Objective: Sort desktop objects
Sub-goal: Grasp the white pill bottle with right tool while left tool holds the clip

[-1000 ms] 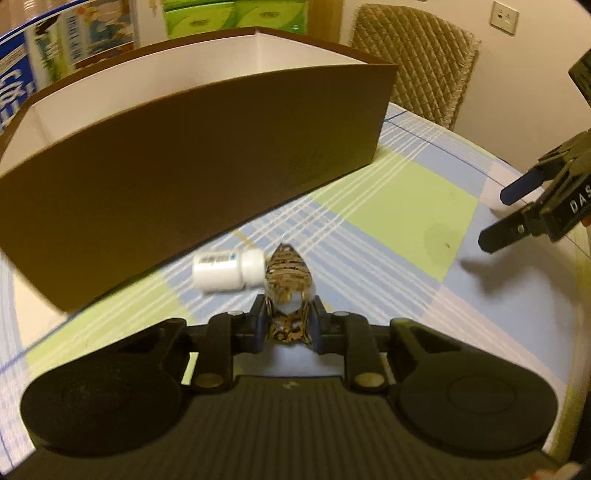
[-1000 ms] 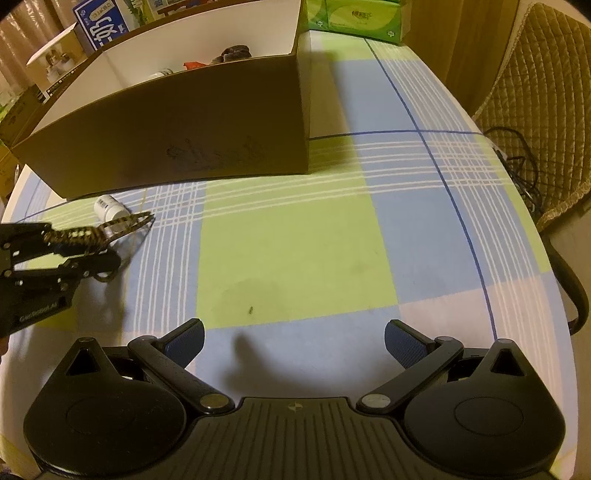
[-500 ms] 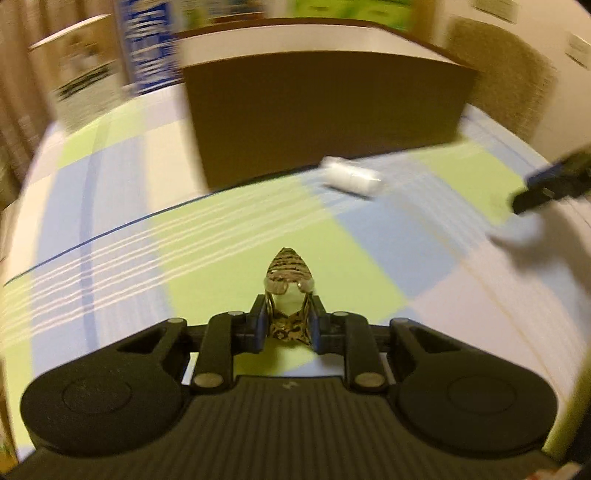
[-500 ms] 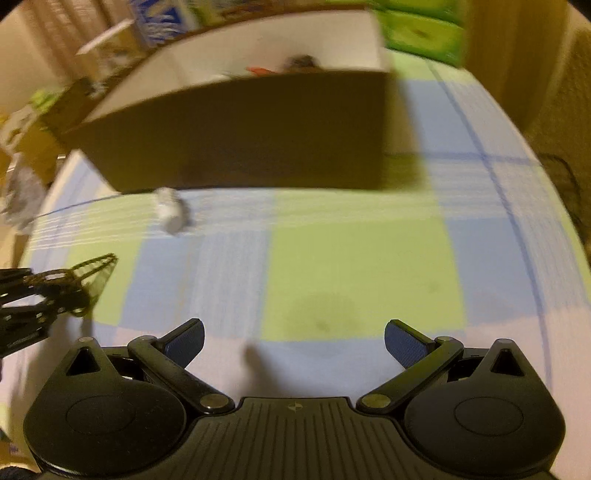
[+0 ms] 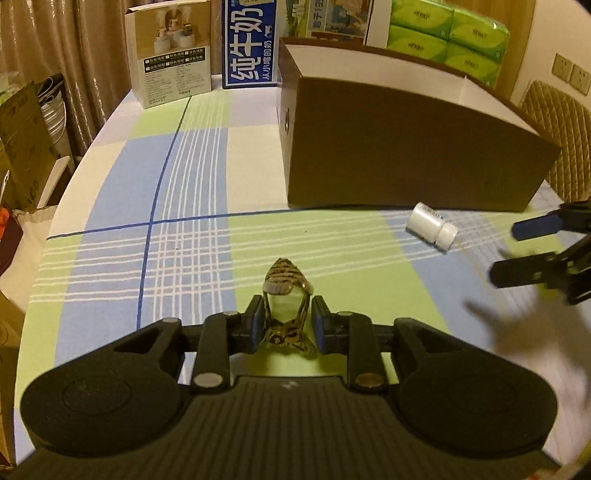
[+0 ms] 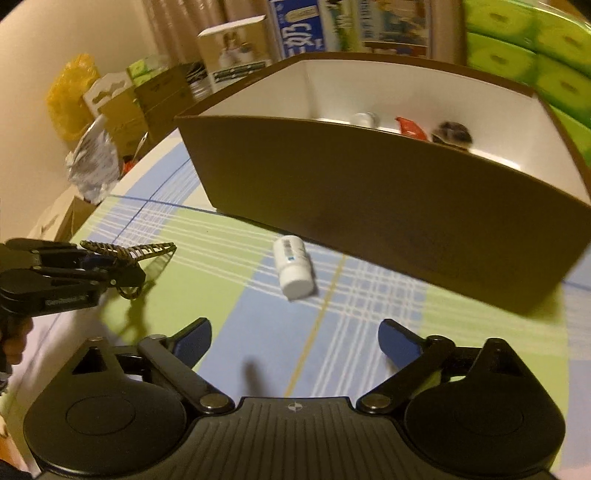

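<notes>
Tabletop (image 5: 332,236) cloth: green, blue and white checks with white stripes. Box (image 5: 406,162) brown outside, white inside. Bottle (image 6: 293,266) white. Hair clip (image 5: 286,295) tiger-striped brown and black. Tissue packs (image 5: 447,35) lime green.

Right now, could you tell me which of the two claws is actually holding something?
The left claw: it grips a tiger-striped hair clip, whereas the right claw stands wide open and empty, facing the white bottle.

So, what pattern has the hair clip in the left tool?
Brown-and-black tiger stripes on the claw-shaped hair clip; left wrist view.
</notes>
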Tool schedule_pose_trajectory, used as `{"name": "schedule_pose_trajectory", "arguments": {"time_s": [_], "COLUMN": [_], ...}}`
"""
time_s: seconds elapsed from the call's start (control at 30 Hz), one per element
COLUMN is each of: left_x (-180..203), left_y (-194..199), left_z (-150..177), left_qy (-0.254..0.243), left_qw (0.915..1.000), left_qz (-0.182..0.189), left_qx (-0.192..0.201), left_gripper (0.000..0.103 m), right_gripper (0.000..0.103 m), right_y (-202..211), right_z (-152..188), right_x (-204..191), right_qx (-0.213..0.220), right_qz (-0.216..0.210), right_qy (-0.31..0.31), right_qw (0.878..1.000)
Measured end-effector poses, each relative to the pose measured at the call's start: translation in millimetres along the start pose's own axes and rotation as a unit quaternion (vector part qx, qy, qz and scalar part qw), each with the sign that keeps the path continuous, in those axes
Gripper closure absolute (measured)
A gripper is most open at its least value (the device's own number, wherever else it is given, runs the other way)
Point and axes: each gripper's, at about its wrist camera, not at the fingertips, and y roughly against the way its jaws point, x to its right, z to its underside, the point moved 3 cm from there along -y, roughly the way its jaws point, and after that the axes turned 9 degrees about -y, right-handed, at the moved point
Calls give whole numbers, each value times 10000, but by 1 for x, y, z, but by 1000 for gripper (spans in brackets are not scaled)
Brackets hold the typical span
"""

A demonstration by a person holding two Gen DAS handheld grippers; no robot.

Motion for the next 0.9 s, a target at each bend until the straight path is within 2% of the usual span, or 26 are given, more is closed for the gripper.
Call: {"name": "schedule_pose_trajectory", "arguments": {"time_s": [0.2,0.4,0.5,0.67,0.9], "left_x": [1,1,-1,-2,1], "left_y": [-10,-10,-10,-14,-24], "left_z": [-6,-5,-5,-10,-19], "left_qy": [-81,-160,-128,-81,-109], "left_qw": [10000,9999,9999,9998,9997], "left_qz": [-4,-3,-9,-85,-139], "left_qx": [-25,-57,-84,-143,-176], "left_gripper": [80,81,81,81,81], "right_gripper": [15,25,33,53,67], "right_y": [-16,-27,-33,-45,-55], "right_z": [-7,-16,-22,-30,-32], "right_x": [-2,-3,-2,-3,-6], "right_qx": [-29,-6,54,57,5], "right_qz": [-8,46,42,104,182], "right_qy": [98,264,248,279,311], "right_qw": [9999,9996,9997,9995,9994]}}
